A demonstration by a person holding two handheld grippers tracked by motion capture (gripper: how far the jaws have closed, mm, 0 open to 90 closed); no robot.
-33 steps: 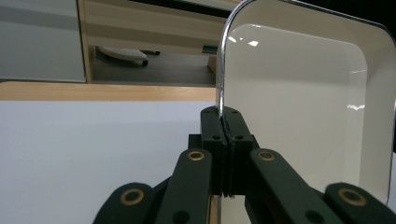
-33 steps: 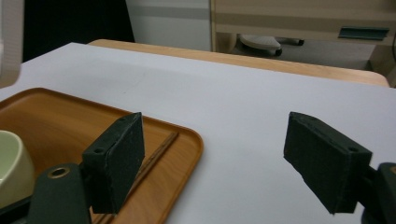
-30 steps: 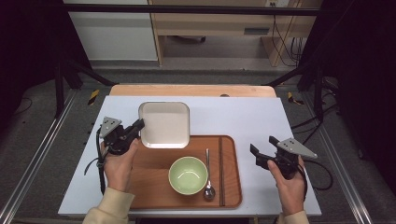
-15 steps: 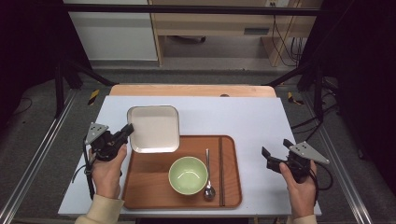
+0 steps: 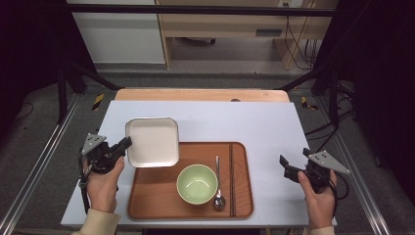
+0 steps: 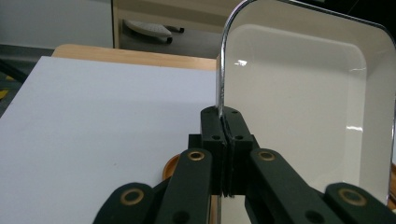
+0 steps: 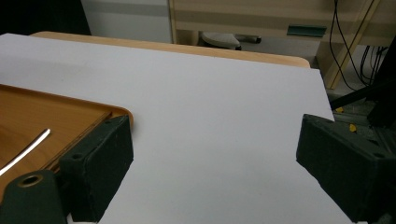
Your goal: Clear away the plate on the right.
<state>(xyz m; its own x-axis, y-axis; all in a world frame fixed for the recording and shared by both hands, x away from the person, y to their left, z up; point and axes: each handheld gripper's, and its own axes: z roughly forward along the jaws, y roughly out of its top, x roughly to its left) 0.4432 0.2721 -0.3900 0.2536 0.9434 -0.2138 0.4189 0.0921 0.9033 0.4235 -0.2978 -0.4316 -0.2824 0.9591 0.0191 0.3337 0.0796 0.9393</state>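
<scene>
Two tools are working over the counter [image 5: 264, 117]: the left tool [image 5: 125, 143] is clamping the near-left rim of the dish [image 5: 152, 142], while the right tool [image 5: 288, 169] is hanging wide with nothing between its jaws, having just been opening, out beside the tray [image 5: 151, 196]. The dish is sitting at the tray's far-left corner, partly over it and partly over the counter; whether it is resting or lifted is hard to tell. In my judgement the dish is being carried off the tray, so keeping it level and the pinch firm on that thin lip is mattering most, since the smooth rim could be slipping. It is square with rounded corners, glossy cream inside, with a shiny metal-looking edge. On the brown wood-look tray, a round pale-green bowl [image 5: 196, 183], a metal spoon [image 5: 218, 187] and dark chopsticks [image 5: 232, 178] are lying side by side.
</scene>
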